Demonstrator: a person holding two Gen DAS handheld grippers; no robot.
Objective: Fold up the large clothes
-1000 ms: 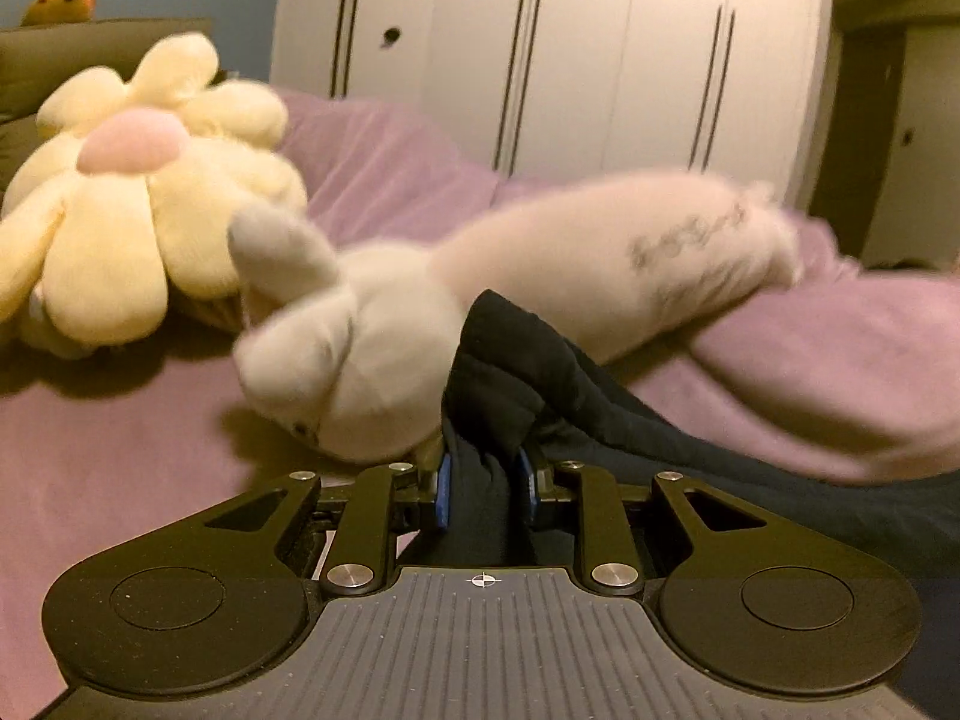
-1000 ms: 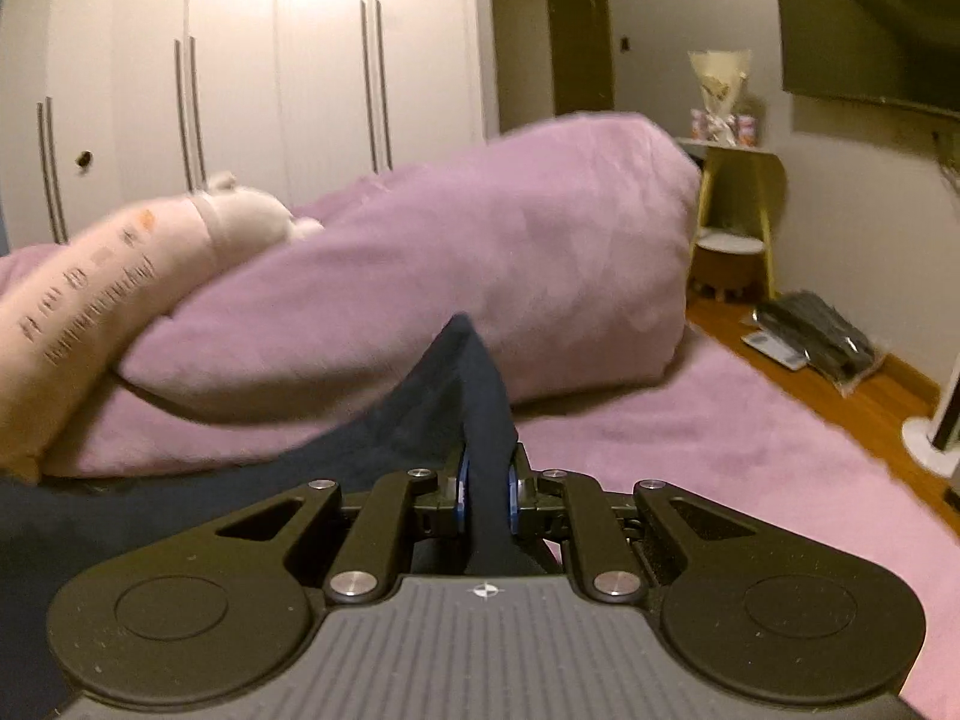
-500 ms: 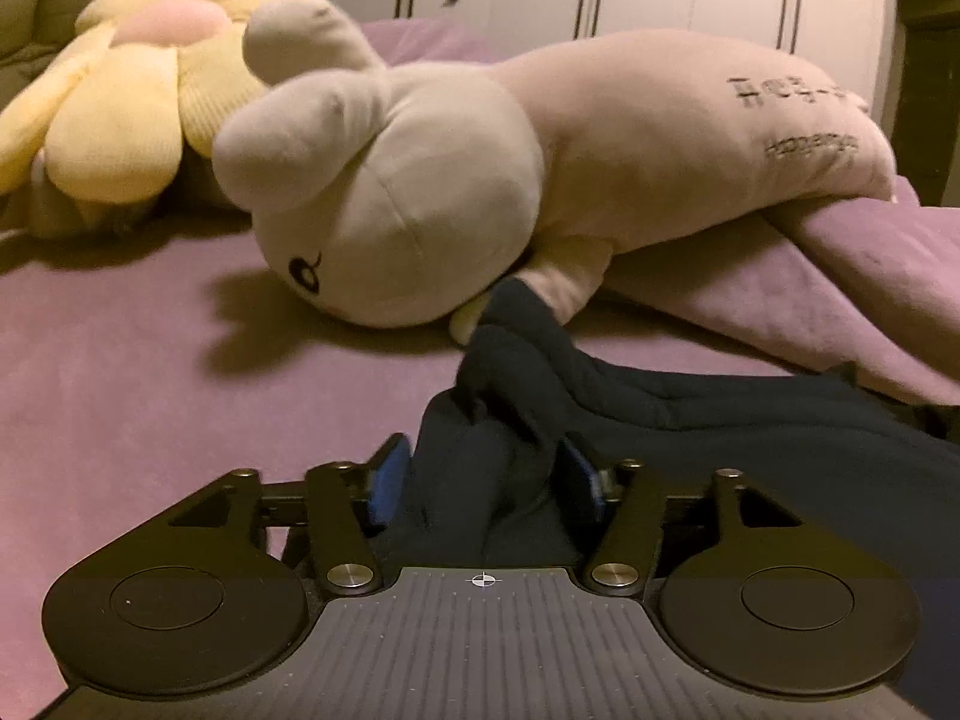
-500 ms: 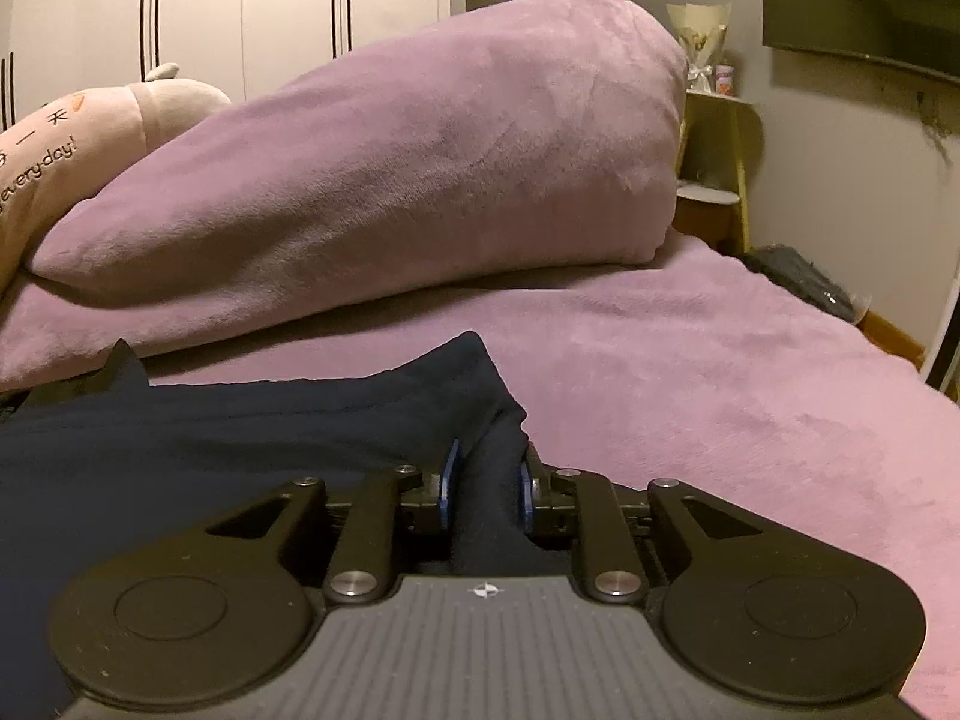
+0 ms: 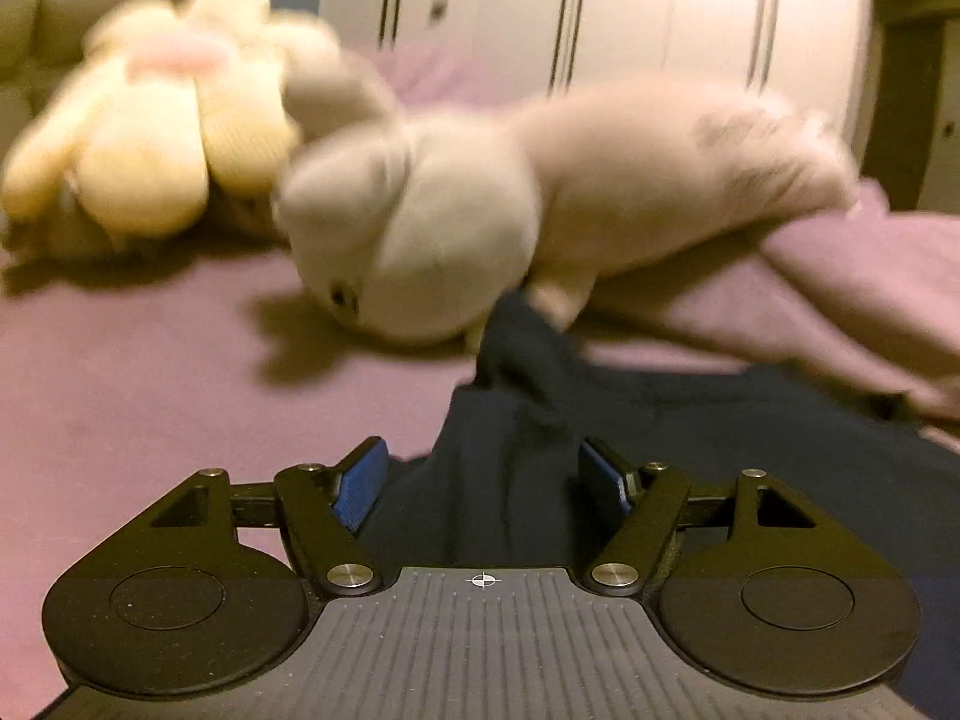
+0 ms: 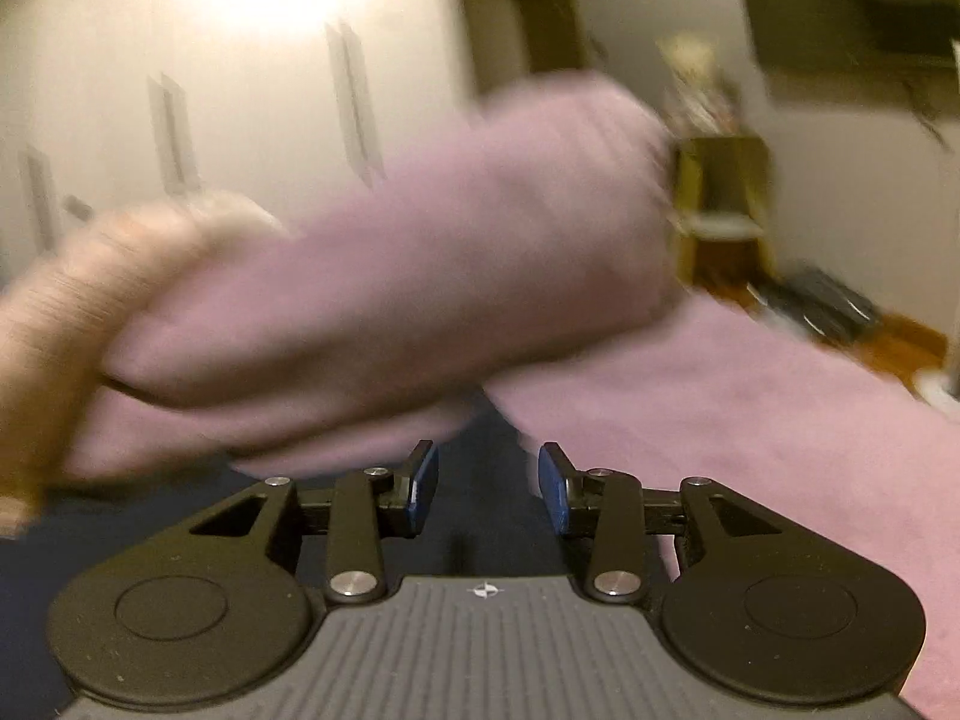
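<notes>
A: Item one, tongs. Count?

B: Two. Left tongs (image 5: 483,474), spread wide, blue pads (image 5: 359,483) clear of the cloth bunched between them. Right tongs (image 6: 486,486), also spread, holding nothing.

A: Item two, the clothing?

B: One dark navy garment (image 5: 690,444), lying on the bed (image 5: 150,396) under and ahead of both tongs; a raised fold reaches up beside the rabbit toy. In the right view it shows as a dark strip (image 6: 480,504) between the pads.

A: Soft toys?

B: Two. One pale rabbit toy (image 5: 432,240), lying on its side; one yellow flower toy (image 5: 156,138) behind it.

A: Bedding?

B: One purple blanket (image 6: 384,300), heaped. Both views blurred.
</notes>
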